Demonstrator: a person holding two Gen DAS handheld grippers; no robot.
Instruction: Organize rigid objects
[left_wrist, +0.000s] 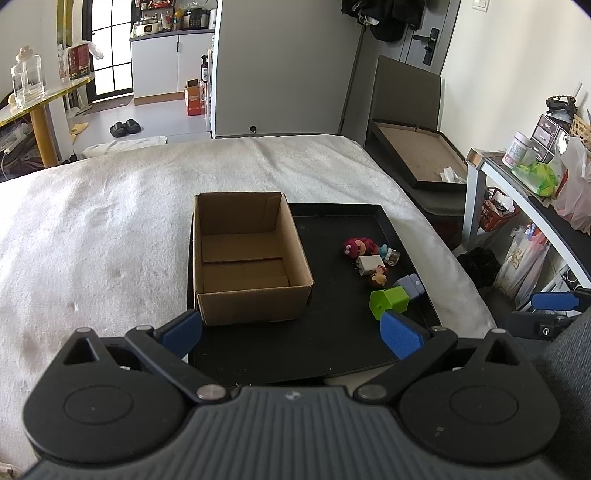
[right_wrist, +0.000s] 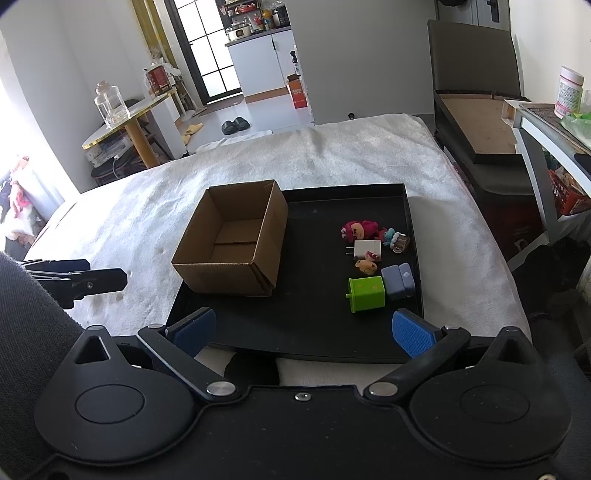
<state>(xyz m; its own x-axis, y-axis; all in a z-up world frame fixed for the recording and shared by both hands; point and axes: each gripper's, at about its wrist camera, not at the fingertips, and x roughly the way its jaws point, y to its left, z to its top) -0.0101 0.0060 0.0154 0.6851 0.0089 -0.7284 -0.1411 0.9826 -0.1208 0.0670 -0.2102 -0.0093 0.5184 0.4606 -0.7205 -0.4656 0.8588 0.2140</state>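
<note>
An open, empty cardboard box (left_wrist: 247, 258) (right_wrist: 232, 243) stands on the left part of a black tray (left_wrist: 332, 347) (right_wrist: 314, 332). On the tray's right lie a green plug block (left_wrist: 389, 302) (right_wrist: 366, 294), a grey-blue block (left_wrist: 410, 286) (right_wrist: 399, 281), a white charger (left_wrist: 369, 264) (right_wrist: 366, 249), a pink figure (left_wrist: 356, 246) (right_wrist: 358, 229) and small figurines (left_wrist: 378, 277) (right_wrist: 367, 265). My left gripper (left_wrist: 291, 334) is open and empty at the tray's near edge. My right gripper (right_wrist: 303, 332) is open and empty, also at the near edge.
The tray rests on a white blanket (left_wrist: 110, 221) (right_wrist: 351, 147) over a bed. A dark chair (left_wrist: 417, 122) and a cluttered shelf (left_wrist: 535, 177) stand to the right. A round table (right_wrist: 122, 122) with a glass jar stands at the left.
</note>
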